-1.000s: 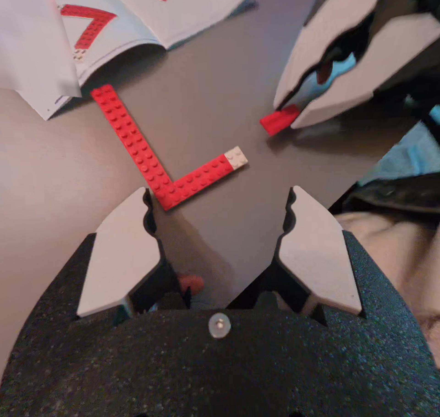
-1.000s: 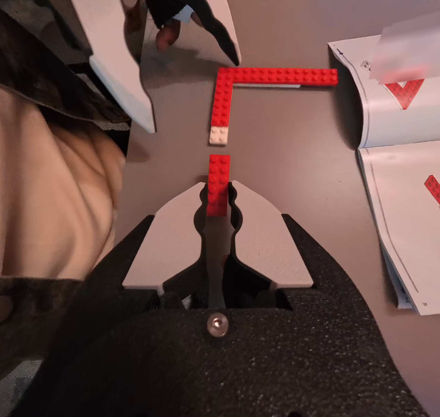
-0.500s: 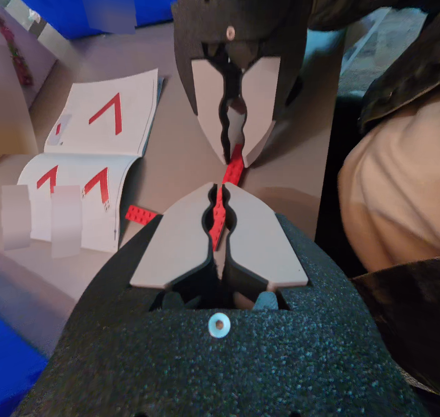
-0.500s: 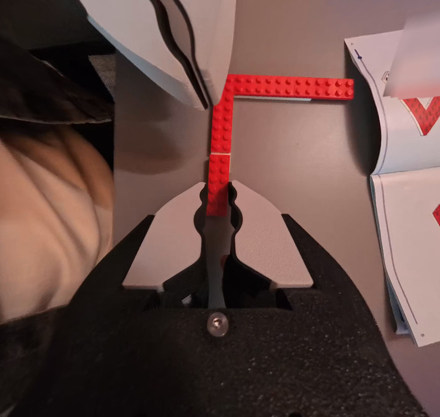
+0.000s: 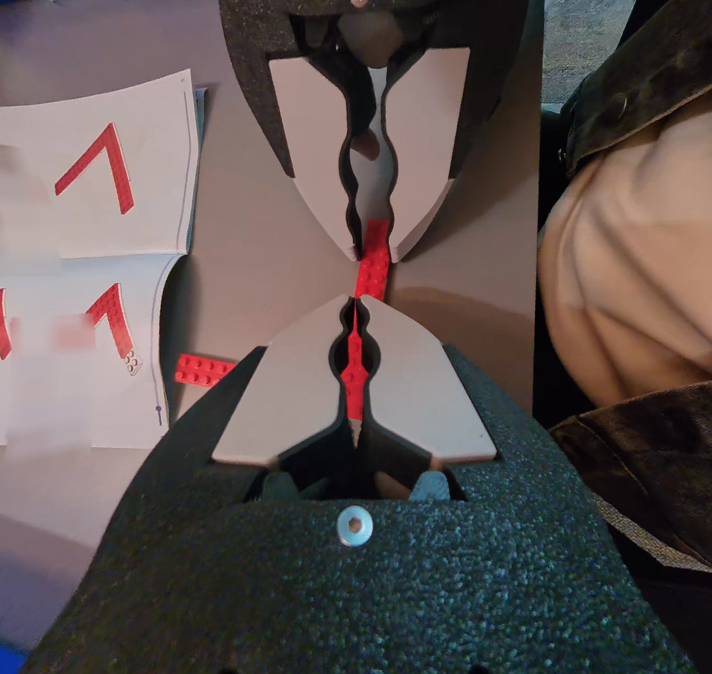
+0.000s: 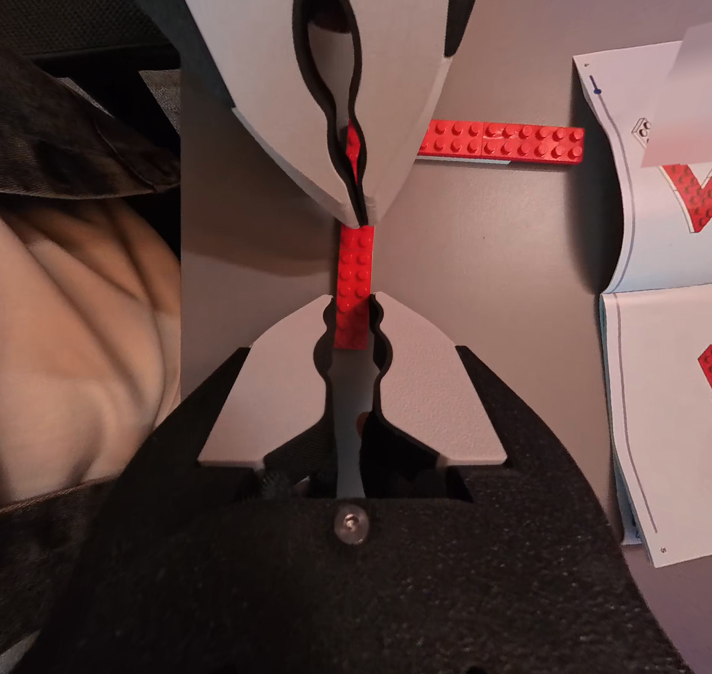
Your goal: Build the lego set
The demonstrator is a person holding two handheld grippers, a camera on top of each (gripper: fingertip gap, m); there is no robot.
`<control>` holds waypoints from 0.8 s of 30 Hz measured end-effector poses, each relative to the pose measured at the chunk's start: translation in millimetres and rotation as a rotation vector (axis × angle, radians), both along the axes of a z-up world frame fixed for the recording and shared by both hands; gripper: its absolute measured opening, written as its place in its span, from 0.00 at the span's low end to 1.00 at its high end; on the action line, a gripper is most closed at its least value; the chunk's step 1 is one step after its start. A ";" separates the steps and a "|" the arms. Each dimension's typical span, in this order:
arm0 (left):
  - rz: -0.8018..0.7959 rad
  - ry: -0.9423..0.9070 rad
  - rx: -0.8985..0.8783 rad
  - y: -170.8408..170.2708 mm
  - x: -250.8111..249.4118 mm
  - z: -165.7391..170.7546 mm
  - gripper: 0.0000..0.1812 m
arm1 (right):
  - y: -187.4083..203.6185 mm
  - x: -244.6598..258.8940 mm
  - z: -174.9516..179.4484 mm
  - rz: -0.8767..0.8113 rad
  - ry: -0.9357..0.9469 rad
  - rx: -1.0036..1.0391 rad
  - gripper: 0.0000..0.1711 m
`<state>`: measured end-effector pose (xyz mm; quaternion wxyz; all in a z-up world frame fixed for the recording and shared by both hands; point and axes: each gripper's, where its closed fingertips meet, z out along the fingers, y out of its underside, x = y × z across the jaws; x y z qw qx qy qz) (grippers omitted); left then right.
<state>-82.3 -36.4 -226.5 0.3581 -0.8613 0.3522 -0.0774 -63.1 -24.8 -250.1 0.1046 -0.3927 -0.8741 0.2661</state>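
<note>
1. The left gripper (image 5: 356, 299) has its fingers closed narrowly on the short arm of the red L-shaped assembly (image 6: 501, 142), gripping it edge-on. The right gripper (image 6: 351, 296) faces it from the opposite end, its fingers clamped on the sides of a short red plate (image 6: 352, 301).
2. The assembly lies on the grey table (image 6: 481, 289), its long arm running right toward the open instruction booklet (image 6: 662, 386).
3. The step in hand looks like joining the short plate onto the end of that short arm. To do it well, keep the plate in line with the arm, studs matched, and press down evenly while the left gripper steadies the assembly (any twist could pop the joint).
4. Hard to judge: whether the plate is fully seated. The assembly's corner is hidden behind the left gripper's fingers (image 6: 269, 116), and blurred patches cover parts of the booklet.
</note>
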 end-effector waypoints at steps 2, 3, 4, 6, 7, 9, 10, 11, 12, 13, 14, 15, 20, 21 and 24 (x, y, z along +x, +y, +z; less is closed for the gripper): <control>-0.012 -0.020 0.006 1.3 3.4 1.3 0.00 | -0.5 -0.3 -0.4 0.006 -0.003 0.004 0.09; -0.018 -0.026 0.010 2.6 5.5 1.2 0.00 | -0.4 -0.6 -0.3 0.007 -0.003 0.005 0.09; -0.031 -0.029 0.010 3.4 8.3 0.2 0.00 | -0.4 -0.8 -0.4 0.007 -0.004 0.005 0.09; -0.055 -0.022 0.003 4.9 13.2 -4.3 0.00 | -0.5 -0.7 -0.5 0.007 -0.008 0.006 0.09; -0.066 -0.015 -0.007 5.1 14.9 -7.6 0.00 | -0.6 -0.7 -0.5 0.007 -0.007 0.007 0.09; -0.062 0.024 -0.063 3.4 13.0 -18.7 0.00 | -1.4 -1.3 0.1 0.007 -0.002 0.004 0.09; -0.060 0.009 -0.077 3.2 14.9 -20.2 0.00 | -0.8 -0.8 -0.5 0.009 -0.006 0.011 0.09; -0.041 -0.010 -0.091 3.7 15.3 -20.2 0.00 | -0.9 -0.9 -0.6 0.011 -0.004 0.013 0.09; -0.021 -0.029 -0.114 3.5 15.3 -20.4 0.00 | -1.0 -0.9 -0.6 0.012 -0.003 0.012 0.09; -0.005 -0.046 -0.131 3.3 15.2 -20.7 0.00 | -1.1 -1.0 -0.6 0.012 -0.003 0.009 0.09; 0.011 -0.067 -0.152 2.8 15.5 -21.1 0.00 | -1.1 -1.0 -0.5 0.013 -0.002 0.006 0.09; 0.021 -0.079 -0.164 2.7 15.5 -21.4 0.00 | -1.2 -1.1 -0.6 0.014 -0.001 0.004 0.09; 0.075 -0.216 -0.212 2.8 15.4 -22.1 0.00 | -1.6 -1.1 -1.6 0.016 0.002 0.001 0.09; 0.075 -0.212 -0.211 2.9 15.5 -22.0 0.00 | -1.8 -0.8 -1.6 0.017 0.003 0.000 0.10; 0.090 -0.220 -0.195 3.5 16.1 -21.0 0.00 | -5.0 -1.6 5.9 0.009 0.033 -0.041 0.18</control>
